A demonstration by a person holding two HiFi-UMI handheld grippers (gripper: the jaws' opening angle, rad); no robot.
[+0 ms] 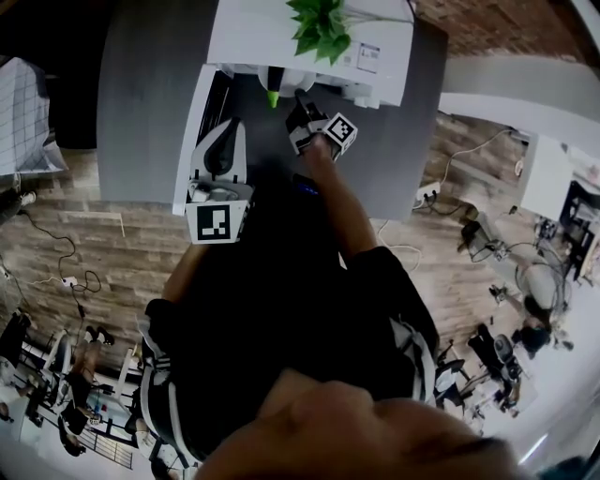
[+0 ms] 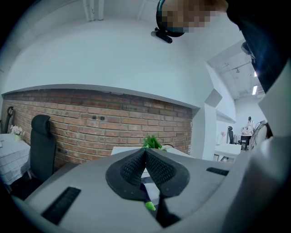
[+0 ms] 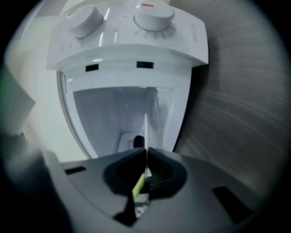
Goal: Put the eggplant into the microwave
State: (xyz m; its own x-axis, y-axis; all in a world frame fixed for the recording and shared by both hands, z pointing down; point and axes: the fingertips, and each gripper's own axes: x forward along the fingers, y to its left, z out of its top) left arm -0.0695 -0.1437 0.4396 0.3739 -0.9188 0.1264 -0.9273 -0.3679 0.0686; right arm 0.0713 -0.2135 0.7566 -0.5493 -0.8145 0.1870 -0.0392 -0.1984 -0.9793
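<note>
The white microwave (image 1: 375,56) stands on a grey table (image 1: 141,112) with its door (image 1: 199,122) swung open to the left. The eggplant (image 1: 273,86), dark with a green stem, hangs at the mouth of the cavity. My right gripper (image 1: 298,97) is shut on the eggplant. In the right gripper view the green stem (image 3: 138,184) shows between the shut jaws of that gripper (image 3: 146,152), and the eggplant's dark tip (image 3: 138,141) points into the white cavity (image 3: 122,113). My left gripper (image 1: 228,128) is shut and empty beside the door. Its jaws (image 2: 145,152) let the eggplant (image 2: 149,205) show through.
A green plant (image 1: 322,28) sits on top of the microwave. Two knobs (image 3: 154,16) are on its panel. A brick wall (image 2: 91,132) runs behind the table, with a black chair (image 2: 41,145) to the left. Cables (image 1: 66,272) lie on the wooden floor.
</note>
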